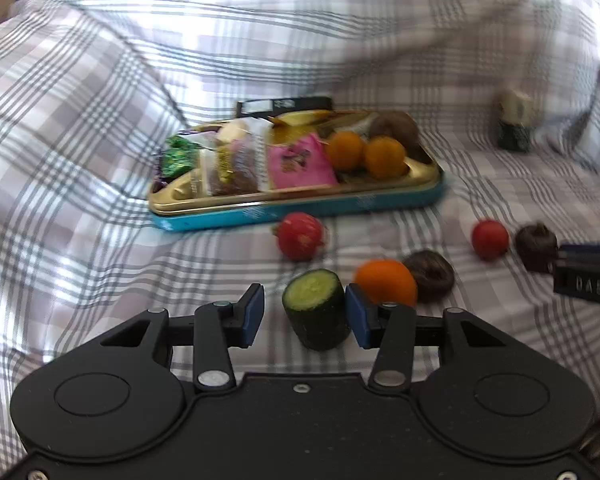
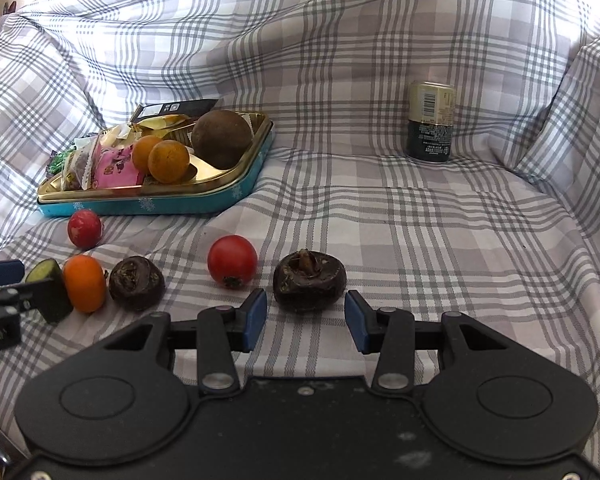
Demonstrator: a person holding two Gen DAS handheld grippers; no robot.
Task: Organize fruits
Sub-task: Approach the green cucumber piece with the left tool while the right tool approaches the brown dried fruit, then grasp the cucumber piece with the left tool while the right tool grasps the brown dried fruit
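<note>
My left gripper (image 1: 305, 316) is open, its jaws on either side of an upright cucumber piece (image 1: 315, 309) on the checked cloth. Beside it lie an orange fruit (image 1: 386, 282), a dark water chestnut (image 1: 430, 275), a red radish (image 1: 300, 236) and a red tomato (image 1: 489, 239). My right gripper (image 2: 306, 322) is open around a second dark water chestnut (image 2: 309, 281), its pads apart from it. The tomato (image 2: 232, 261), first chestnut (image 2: 136, 278), orange fruit (image 2: 84, 283) and radish (image 2: 84, 229) lie to its left. A gold tin tray (image 2: 204, 194) holds two oranges (image 2: 168, 161) and a brown fruit (image 2: 221, 139).
The tray (image 1: 300, 200) also holds several wrapped snacks (image 1: 296, 164) and a black box (image 2: 176, 110) at its far edge. A can (image 2: 431, 122) stands at the back right. Checked cloth rises in folds on the left, back and right.
</note>
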